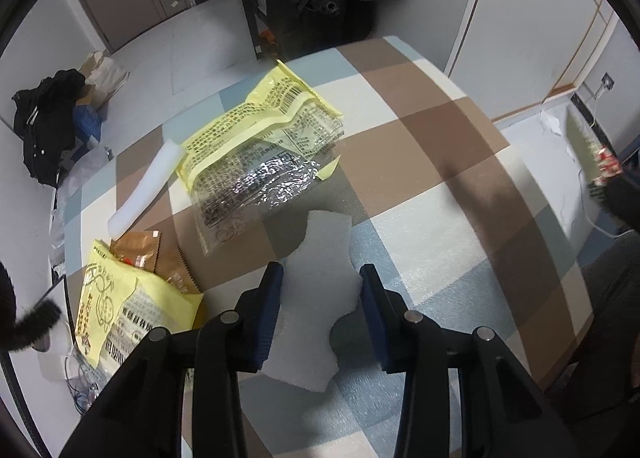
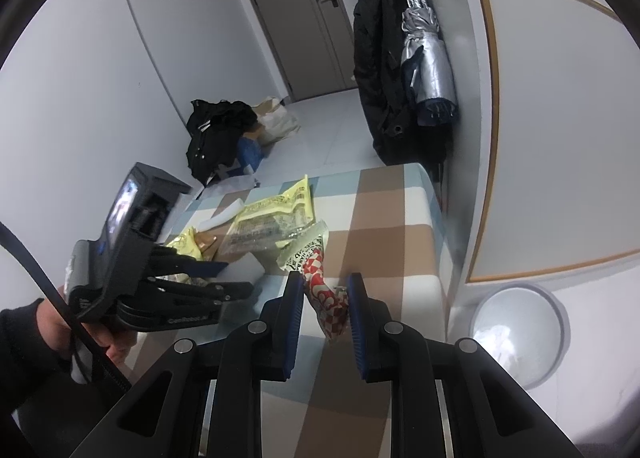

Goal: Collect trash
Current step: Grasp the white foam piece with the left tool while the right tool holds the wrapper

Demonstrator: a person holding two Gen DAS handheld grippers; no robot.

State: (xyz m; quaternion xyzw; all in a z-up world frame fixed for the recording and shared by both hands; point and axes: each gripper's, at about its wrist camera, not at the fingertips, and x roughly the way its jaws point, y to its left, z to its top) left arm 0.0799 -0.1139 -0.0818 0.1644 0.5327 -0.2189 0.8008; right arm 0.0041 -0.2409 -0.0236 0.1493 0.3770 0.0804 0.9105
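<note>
Checked table [image 1: 440,106] w/ wrappers [image 1: 256,146], bin [image 2: 516,322] beside it

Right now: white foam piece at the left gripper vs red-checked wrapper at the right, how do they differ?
The white foam piece is plain, flat and jagged-edged; the red-checked wrapper is printed and crumpled long. The foam piece lies on the table between the left gripper's open jaws, while the wrapper sticks up between the right gripper's jaws. Both are trash.

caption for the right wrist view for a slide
Right gripper holds a red checkered wrapper over the checked table, bin beside it.
</note>
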